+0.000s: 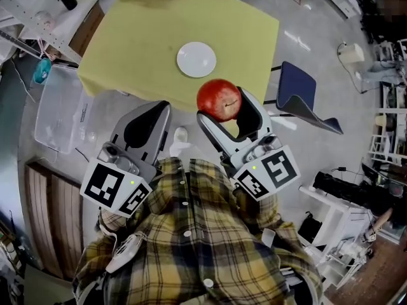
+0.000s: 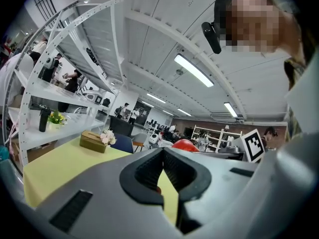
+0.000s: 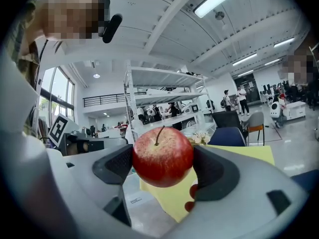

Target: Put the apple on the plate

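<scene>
Right gripper view: apple point(image 3: 162, 156) between hand-held gripper point(image 3: 164, 167) jaws

- A round red apple point(image 3: 162, 157), stem upward, is clamped between the two dark ribbed pads point(image 3: 118, 164) of the grey right gripper point(image 3: 162, 164).
- A pale yellow table point(image 3: 172, 204) is seen below and behind the apple.
- A navy blue chair point(image 3: 227, 136) is seen right of the apple.
- Tall white metal shelving point(image 3: 164, 99) is seen above and behind the apple.
- A black-and-white square marker point(image 3: 59, 129) is seen well to the apple's left.

The apple point(image 3: 162, 156) has glossy, smooth skin, the plate point(image 1: 196, 59) looks smooth, the tablecloth point(image 1: 146, 37) matt cloth.
</scene>
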Available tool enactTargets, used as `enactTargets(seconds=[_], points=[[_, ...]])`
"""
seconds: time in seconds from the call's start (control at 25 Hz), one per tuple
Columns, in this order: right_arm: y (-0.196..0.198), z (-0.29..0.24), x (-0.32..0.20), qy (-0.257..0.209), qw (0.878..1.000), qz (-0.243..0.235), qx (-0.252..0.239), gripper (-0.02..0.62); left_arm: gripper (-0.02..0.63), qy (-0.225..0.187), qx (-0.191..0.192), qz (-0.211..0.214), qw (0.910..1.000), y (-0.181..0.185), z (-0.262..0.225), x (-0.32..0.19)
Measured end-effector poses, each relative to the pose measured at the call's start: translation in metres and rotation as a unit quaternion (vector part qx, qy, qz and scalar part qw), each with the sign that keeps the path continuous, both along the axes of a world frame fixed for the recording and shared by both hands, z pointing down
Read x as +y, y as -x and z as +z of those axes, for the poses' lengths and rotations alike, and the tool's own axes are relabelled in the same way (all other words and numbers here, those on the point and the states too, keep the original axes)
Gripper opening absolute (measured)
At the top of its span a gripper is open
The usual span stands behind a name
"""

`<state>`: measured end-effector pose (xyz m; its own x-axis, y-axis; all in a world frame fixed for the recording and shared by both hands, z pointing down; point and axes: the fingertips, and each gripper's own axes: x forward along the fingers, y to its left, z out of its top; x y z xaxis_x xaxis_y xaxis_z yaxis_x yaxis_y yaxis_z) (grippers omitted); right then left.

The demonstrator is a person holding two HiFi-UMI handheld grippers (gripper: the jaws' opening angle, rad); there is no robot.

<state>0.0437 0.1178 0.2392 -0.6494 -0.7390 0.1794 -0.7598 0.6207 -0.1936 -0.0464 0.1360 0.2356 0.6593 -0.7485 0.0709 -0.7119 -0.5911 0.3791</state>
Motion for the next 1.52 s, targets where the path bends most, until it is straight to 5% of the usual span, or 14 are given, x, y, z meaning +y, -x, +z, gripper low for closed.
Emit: enactTargets(seconds=[0.4, 0.84, 1.52], points=[[-0.044, 0.004, -0.037, 0.004, 1.0, 0.017, -0.021, 0.364, 0.008, 0.002, -0.021, -0.004, 0.9998, -0.029, -0.003, -0.038], [-0.028, 0.028, -0.095, 0.04, 0.999, 0.027, -0.015, 0.364, 0.008, 0.014, -0.021, -0.021, 0.9995, 0.009, 0.008, -0.1], [0.007, 0.042, -0.218, 0.057, 0.989, 0.138, -0.004, 0.364, 0.008, 0.015, -0.023, 0.099, 0.9947, 0.039, 0.013, -0.253]])
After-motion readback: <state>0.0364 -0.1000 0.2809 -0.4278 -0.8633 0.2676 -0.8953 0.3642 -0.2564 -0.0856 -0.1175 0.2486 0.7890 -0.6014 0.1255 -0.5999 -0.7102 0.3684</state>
